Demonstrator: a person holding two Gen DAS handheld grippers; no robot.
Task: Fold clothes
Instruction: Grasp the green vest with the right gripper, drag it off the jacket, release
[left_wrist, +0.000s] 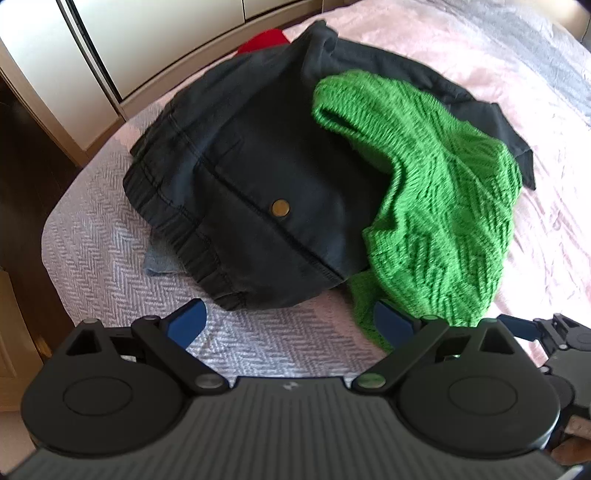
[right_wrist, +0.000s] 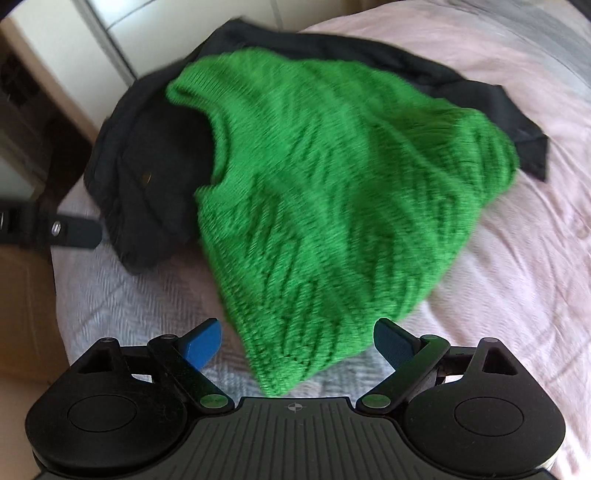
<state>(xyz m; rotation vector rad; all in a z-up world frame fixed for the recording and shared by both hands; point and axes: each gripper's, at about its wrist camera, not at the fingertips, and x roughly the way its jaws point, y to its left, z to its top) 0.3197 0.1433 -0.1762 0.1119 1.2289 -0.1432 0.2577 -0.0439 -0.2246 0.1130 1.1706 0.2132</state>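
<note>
Green knit is filling most of what we are seeing ahead of the right tongs: a chunky green sweater is lying heaped on the pale bedspread, its near hem hanging down between our two blue fingertips, which are standing wide apart and gripping nothing. Whether the pads are touching the wool, we cannot tell; the picture is blurred there.

Beyond and to the left of those tongs, dark trousers are lying partly under the sweater.

We are holding the left tongs wide as well, with nothing between the fingers. Straight ahead of them the dark trousers are lying crumpled, a brass button facing up, and the green sweater is draped over their right side, its lower edge reaching down just beside our right blue pad. A scrap of red cloth is peeking out beyond the pile, and a bit of light blue fabric is showing under the trousers' near left edge.
</note>
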